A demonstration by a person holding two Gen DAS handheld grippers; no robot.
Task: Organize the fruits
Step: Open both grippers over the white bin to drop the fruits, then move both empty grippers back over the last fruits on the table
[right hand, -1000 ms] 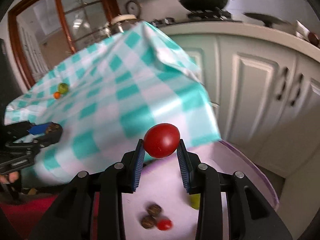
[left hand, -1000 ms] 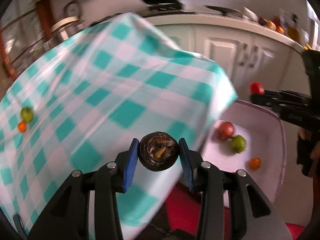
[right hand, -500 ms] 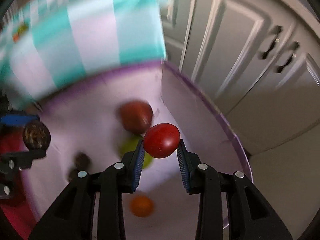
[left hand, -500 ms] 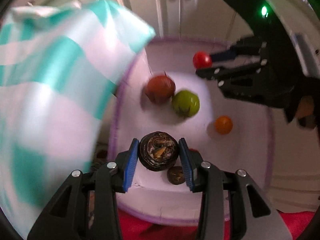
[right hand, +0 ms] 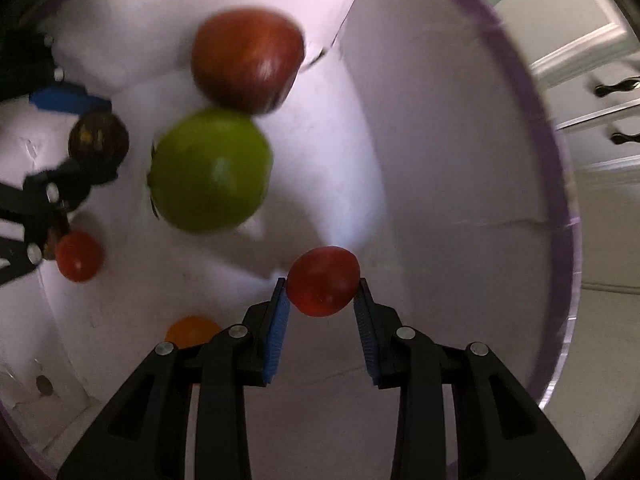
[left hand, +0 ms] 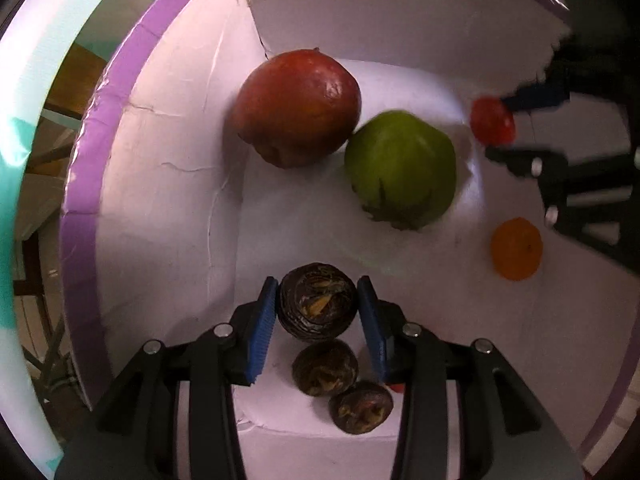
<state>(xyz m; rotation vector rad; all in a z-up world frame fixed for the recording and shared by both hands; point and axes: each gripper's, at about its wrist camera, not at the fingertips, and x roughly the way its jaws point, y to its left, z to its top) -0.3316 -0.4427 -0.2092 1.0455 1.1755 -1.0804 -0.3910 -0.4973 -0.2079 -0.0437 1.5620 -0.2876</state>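
Note:
My left gripper (left hand: pixel 318 312) is shut on a dark brown wrinkled fruit (left hand: pixel 317 300) and holds it low inside the white box with the purple rim (left hand: pixel 80 168). Two like dark fruits (left hand: pixel 325 367) (left hand: pixel 362 407) lie just below it. My right gripper (right hand: pixel 323 304) is shut on a small red tomato (right hand: pixel 323 281) inside the same box (right hand: pixel 556 184). A large red fruit (left hand: pixel 298 106) (right hand: pixel 247 58), a green fruit (left hand: pixel 400 168) (right hand: pixel 210 170), an orange fruit (left hand: pixel 517 249) (right hand: pixel 192 330) and another small red tomato (right hand: pixel 78 256) lie on the box floor.
The teal checked tablecloth edge (left hand: pixel 20 92) hangs left of the box. White cabinet doors (right hand: pixel 592 80) stand behind the box on the right. Each gripper shows in the other's view, the right one (left hand: pixel 496 136) and the left one (right hand: pixel 80 148).
Both grippers have dropped from above the table edge down into the box, each still holding its fruit. The fruits in the box now look much closer.

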